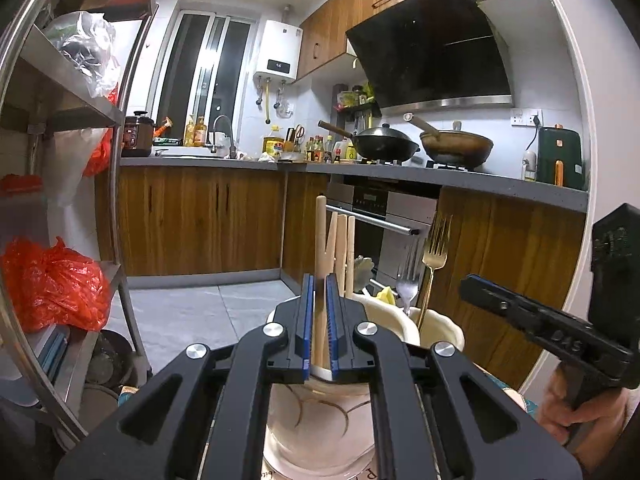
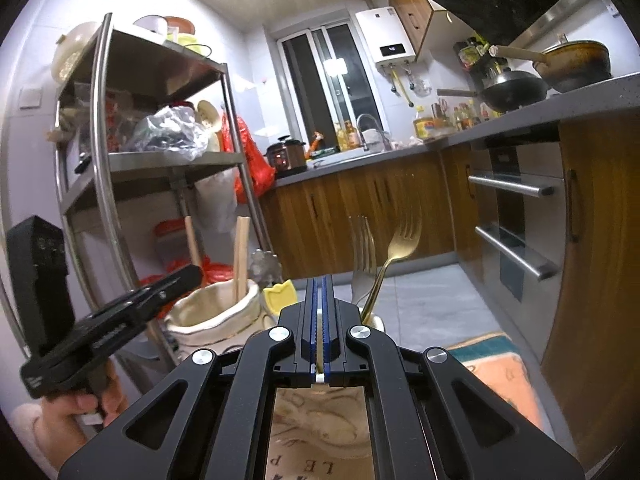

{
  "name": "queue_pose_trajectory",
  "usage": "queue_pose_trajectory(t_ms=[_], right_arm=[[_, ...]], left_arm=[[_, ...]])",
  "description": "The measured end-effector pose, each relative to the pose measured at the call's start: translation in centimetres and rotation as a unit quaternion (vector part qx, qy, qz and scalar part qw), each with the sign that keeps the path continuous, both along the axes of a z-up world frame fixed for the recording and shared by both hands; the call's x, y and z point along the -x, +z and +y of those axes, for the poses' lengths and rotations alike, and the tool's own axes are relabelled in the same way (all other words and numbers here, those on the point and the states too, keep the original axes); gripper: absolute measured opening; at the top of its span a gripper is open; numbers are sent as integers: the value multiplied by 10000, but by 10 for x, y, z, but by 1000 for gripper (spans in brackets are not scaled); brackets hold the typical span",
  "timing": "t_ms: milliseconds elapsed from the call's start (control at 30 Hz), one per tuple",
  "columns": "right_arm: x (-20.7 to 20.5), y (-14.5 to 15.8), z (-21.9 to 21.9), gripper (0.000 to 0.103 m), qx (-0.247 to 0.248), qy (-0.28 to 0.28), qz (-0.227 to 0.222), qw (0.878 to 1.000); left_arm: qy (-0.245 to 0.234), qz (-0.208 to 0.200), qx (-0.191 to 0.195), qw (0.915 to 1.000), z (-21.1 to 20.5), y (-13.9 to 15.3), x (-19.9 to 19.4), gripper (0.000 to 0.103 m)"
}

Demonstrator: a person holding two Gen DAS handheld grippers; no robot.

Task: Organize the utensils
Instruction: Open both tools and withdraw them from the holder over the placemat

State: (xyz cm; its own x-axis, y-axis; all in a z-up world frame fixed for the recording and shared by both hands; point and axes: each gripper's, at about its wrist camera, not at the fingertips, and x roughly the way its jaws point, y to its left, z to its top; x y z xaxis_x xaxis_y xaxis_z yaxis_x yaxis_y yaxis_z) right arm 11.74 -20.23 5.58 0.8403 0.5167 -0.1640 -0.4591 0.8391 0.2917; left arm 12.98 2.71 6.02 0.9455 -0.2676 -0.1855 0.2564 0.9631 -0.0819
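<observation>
Chopsticks [image 1: 320,236] stand upright in the cream holder [image 1: 400,320] at the lower centre of the left wrist view, their long axis vertical. One stick runs straight up through the narrow gap of the left gripper [image 1: 320,284]; its fingers [image 1: 308,312] are nearly closed about it, though whether the pads press on it cannot be told. In the right wrist view the right gripper [image 2: 320,284] sits at the lower centre, fingers [image 2: 327,320] almost fully closed on a thin pale piece whose identity is unclear. Two forks, one silver [image 2: 362,252] and one gold [image 2: 400,248], rise just to the right of its tips, tines up. By position, the left gripper is nearer the chopsticks and the right nearer the forks; any lift would probably run upward along the handles.
</observation>
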Motion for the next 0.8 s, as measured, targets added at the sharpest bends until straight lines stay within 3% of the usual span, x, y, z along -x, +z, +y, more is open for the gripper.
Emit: queue_pose_trajectory(t_ms=[33, 100, 200, 267, 333, 400, 467, 500, 533, 567, 800], right_arm=[[3, 0, 0, 14, 12, 11, 0, 10000], [8, 0, -2, 19, 1, -2, -4, 10000], [12, -1, -5, 23, 24, -41, 43, 10000], [16, -2, -9, 43, 16, -92, 82, 9999], [19, -4, -14, 50, -34, -126, 127, 9998], [24, -4, -18, 58, -33, -195, 150, 9997], [29, -5, -21, 81, -47, -238, 142, 9996], [33, -6, -24, 85, -76, -278, 119, 9995], [36, -7, -27, 93, -90, -321, 108, 9994], [38, -8, -28, 96, -92, -354, 107, 9993], [54, -22, -34, 98, 95, -552, 327, 9979]], left_arm=[[14, 3, 8, 10000, 0, 0, 0, 14], [20, -27, 84, 10000, 2, 0, 3, 36], [98, -71, 99, 9999, 3, 1, 9, 37], [157, -61, 106, 9998, 4, -1, 12, 41], [214, 4, 161, 9996, 6, -4, 15, 47], [277, 38, 188, 9994, 8, -6, 18, 61], [388, 44, 225, 9990, 10, -8, 26, 79], [444, 26, 253, 9987, 10, -9, 31, 89], [479, 15, 269, 9985, 12, -9, 35, 93], [515, 5, 271, 9983, 12, -9, 38, 97], [545, 120, -178, 9983, -1, -24, 70, 97]])
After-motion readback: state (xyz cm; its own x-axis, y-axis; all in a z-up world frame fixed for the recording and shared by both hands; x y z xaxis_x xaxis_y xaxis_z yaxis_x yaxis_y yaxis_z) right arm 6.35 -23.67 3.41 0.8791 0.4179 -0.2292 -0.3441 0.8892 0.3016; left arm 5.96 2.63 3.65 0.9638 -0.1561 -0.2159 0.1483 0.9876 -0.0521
